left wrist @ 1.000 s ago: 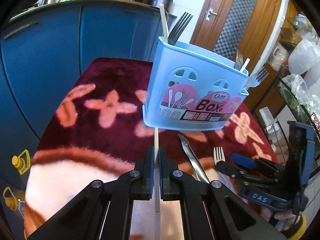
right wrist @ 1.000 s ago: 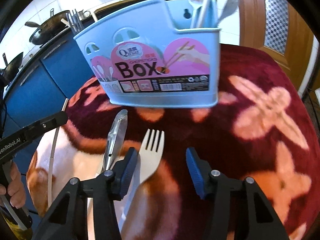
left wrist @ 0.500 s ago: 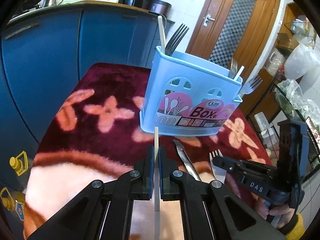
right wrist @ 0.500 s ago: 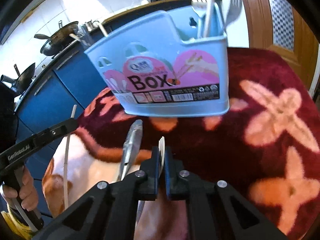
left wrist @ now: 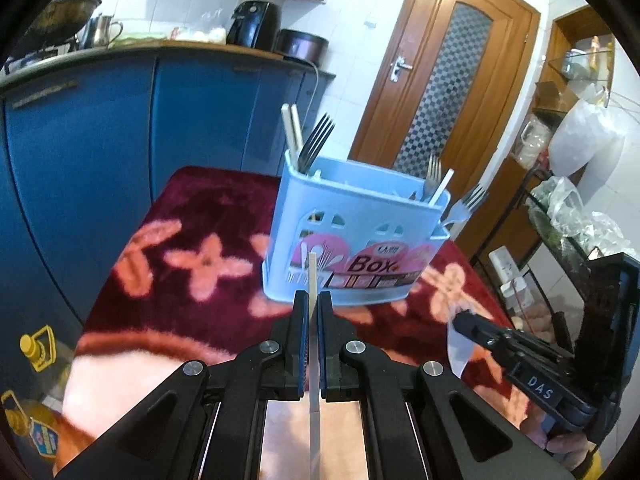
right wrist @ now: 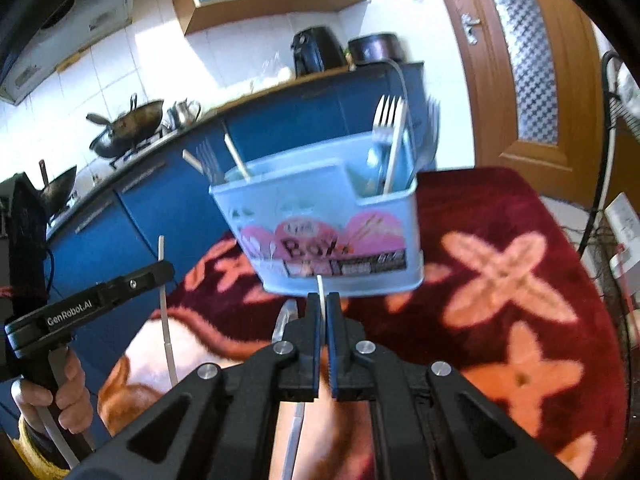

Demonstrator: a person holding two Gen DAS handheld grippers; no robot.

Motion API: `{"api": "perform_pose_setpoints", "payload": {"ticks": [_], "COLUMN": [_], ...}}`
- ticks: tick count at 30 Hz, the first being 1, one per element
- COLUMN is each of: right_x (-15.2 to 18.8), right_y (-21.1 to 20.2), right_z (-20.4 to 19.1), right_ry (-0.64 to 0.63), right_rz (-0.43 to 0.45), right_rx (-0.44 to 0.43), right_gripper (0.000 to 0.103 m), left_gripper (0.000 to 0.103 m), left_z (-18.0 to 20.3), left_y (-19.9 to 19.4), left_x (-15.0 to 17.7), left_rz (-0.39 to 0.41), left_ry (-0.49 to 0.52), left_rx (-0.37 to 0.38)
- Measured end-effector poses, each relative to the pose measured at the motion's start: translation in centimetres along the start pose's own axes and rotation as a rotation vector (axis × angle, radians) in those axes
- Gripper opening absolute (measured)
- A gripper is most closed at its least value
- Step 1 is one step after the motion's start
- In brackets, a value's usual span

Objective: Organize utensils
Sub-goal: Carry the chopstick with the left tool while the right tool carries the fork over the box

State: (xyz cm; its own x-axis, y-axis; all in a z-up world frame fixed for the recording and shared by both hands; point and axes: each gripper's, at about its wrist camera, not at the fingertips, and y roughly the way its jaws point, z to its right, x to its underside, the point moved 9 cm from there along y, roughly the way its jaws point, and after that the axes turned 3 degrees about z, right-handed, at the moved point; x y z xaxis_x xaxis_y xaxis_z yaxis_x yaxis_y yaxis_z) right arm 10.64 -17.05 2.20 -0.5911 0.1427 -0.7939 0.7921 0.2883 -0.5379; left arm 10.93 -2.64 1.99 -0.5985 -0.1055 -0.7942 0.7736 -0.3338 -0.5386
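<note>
Now a white chopstick is pinched by the left hand-held gripper — a fork by the right hand-held gripper.

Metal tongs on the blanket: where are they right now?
In the right wrist view the metal tongs lie on the red floral blanket, just left of the right gripper, before the blue utensil box.

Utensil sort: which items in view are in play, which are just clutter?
In play:
- chopstick in left claw
- fork in right claw
- blue box
- knife on cloth

Clutter:
- woks
- air fryer
- bags
</note>
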Motion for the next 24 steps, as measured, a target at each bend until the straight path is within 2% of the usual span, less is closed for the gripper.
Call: {"api": "perform_pose_setpoints", "payload": {"ticks": [9, 24], "right_x": [-3.9, -10.0], "right_y": [-2.3, -3.7], "right_z": [0.7, 0.9], "right_ry": [-0.022, -0.067], "right_rz": [0.113, 0.235], "right_rx": [0.050, 0.101], "right_gripper": [0.004, 0.004], "left_gripper": [0.004, 0.004], "left_z": [1.3, 3.8], "left_y": [-0.6, -1.4], "left_x": [-2.8, -9.3], "left_rz": [0.064, 0.219], "left_ry": [0.010, 0.049], "left_rx": [0.018, 0.036]}}
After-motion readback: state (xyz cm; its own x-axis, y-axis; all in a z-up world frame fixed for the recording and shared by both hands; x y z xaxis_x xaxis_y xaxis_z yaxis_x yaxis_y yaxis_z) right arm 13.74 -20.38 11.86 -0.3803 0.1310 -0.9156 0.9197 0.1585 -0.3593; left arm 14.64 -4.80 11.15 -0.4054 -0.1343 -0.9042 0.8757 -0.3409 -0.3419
